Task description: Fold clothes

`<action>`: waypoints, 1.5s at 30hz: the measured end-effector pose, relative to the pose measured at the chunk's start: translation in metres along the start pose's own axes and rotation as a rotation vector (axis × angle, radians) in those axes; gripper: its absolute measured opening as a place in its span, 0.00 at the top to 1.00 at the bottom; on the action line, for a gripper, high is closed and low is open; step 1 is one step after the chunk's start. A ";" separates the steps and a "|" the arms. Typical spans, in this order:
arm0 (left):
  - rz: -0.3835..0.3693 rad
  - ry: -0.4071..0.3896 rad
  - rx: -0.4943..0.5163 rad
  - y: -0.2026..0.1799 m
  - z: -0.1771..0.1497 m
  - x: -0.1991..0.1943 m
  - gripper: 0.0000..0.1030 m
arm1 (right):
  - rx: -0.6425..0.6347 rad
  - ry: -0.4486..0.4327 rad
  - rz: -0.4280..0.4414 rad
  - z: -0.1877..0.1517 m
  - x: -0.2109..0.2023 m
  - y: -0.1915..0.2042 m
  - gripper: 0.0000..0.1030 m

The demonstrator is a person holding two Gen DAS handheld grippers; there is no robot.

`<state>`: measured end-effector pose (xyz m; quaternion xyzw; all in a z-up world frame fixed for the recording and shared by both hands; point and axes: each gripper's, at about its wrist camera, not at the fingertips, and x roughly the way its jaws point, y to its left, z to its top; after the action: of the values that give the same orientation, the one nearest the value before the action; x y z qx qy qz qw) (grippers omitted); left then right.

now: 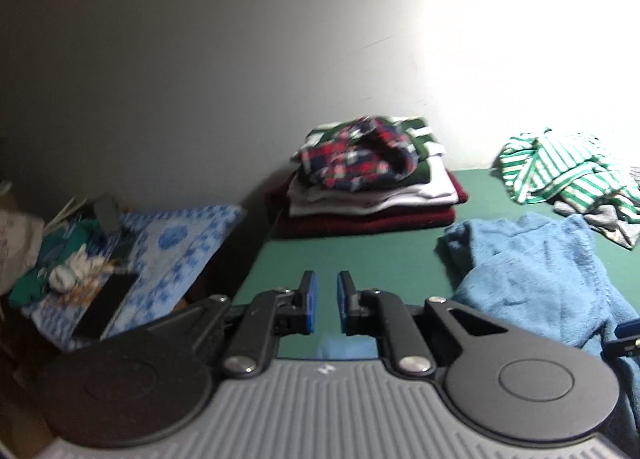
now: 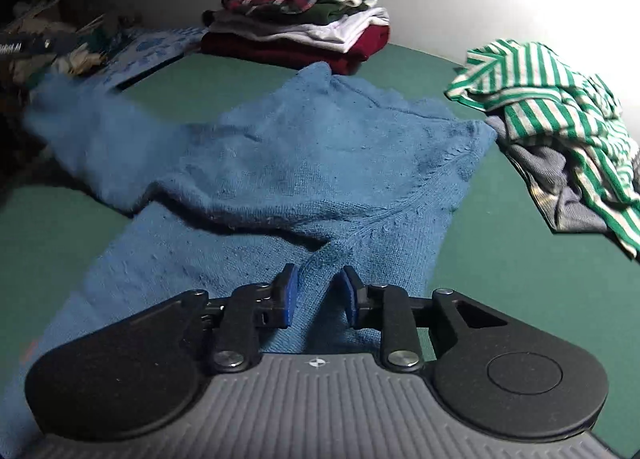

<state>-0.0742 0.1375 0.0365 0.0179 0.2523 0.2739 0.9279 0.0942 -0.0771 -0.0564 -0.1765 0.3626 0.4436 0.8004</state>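
A blue sweater [image 2: 304, 163] lies spread on the green worktop [image 2: 500, 279], between a stack of folded clothes [image 2: 304, 19] by the wall and a crumpled green-striped shirt [image 2: 560, 99]. The right gripper [image 2: 317, 291] hangs over the sweater, jaws partly apart, gripping nothing. The left gripper [image 1: 325, 301] hovers above bare worktop, its jaws narrowly parted and empty.

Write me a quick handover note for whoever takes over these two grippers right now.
Left gripper: jaws slightly apart, empty, above the green table.
Right gripper: jaws apart over the blue sweater, not gripping.
Done: folded stack by the wall.
Left: blue sweater spread out, unfolded; striped shirt crumpled over a grey garment at the right.
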 end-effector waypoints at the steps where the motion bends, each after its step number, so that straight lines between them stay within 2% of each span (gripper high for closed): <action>1: -0.022 -0.013 0.020 -0.002 0.002 -0.002 0.89 | 0.048 -0.008 0.012 0.001 -0.006 -0.003 0.74; 3: -0.061 -0.024 0.070 -0.008 0.004 -0.003 0.86 | 0.106 -0.028 0.022 0.000 -0.018 -0.007 0.75; 4: -0.071 -0.016 0.091 -0.010 0.003 -0.001 0.80 | 0.119 -0.033 0.013 -0.002 -0.024 -0.008 0.75; 8: -0.099 0.078 0.076 0.005 -0.016 0.008 0.79 | 0.134 -0.051 0.006 -0.005 -0.040 -0.001 0.74; 11: -0.085 0.157 0.031 0.021 -0.040 0.012 0.71 | 0.077 -0.074 0.026 -0.001 -0.045 0.020 0.73; 15: -0.057 0.242 0.001 0.037 -0.070 0.011 0.68 | -0.067 -0.067 0.100 0.011 -0.029 0.068 0.68; 17: -0.041 0.268 -0.040 0.047 -0.080 0.008 0.50 | -0.145 -0.061 0.149 0.017 -0.018 0.095 0.68; 19: -0.021 0.288 -0.087 0.058 -0.088 0.005 0.42 | -0.241 -0.061 0.198 0.022 -0.007 0.125 0.67; 21: -0.004 0.299 -0.120 0.069 -0.094 0.001 0.41 | -0.354 -0.065 0.245 0.025 0.005 0.157 0.64; 24: 0.017 0.314 -0.170 0.087 -0.101 -0.007 0.40 | -0.485 -0.069 0.252 0.029 0.028 0.196 0.64; 28: 0.004 0.337 -0.275 0.111 -0.108 -0.015 0.39 | -0.534 -0.072 0.222 0.041 0.057 0.217 0.64; 31: -0.005 0.341 -0.330 0.119 -0.111 -0.018 0.38 | -0.505 -0.045 0.225 0.049 0.071 0.219 0.66; 32: -0.015 0.342 -0.342 0.119 -0.110 -0.019 0.37 | -0.497 -0.049 0.229 0.049 0.073 0.218 0.67; 34: -0.033 0.343 -0.339 0.115 -0.108 -0.016 0.34 | -0.490 -0.058 0.220 0.049 0.075 0.216 0.86; 37: -0.085 0.353 -0.350 0.108 -0.105 -0.011 0.32 | -0.456 -0.091 0.225 0.050 0.066 0.209 0.97; 39: -0.140 0.370 -0.382 0.103 -0.103 -0.005 0.32 | -0.436 -0.115 0.228 0.050 0.059 0.204 0.97; 45: -0.368 0.449 -0.563 0.087 -0.104 0.015 0.32 | -0.402 -0.154 0.209 0.045 0.051 0.187 0.97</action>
<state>-0.1571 0.2084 -0.0461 -0.3427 0.3629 0.1588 0.8519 -0.0260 0.0818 -0.0566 -0.2592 0.2212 0.5994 0.7243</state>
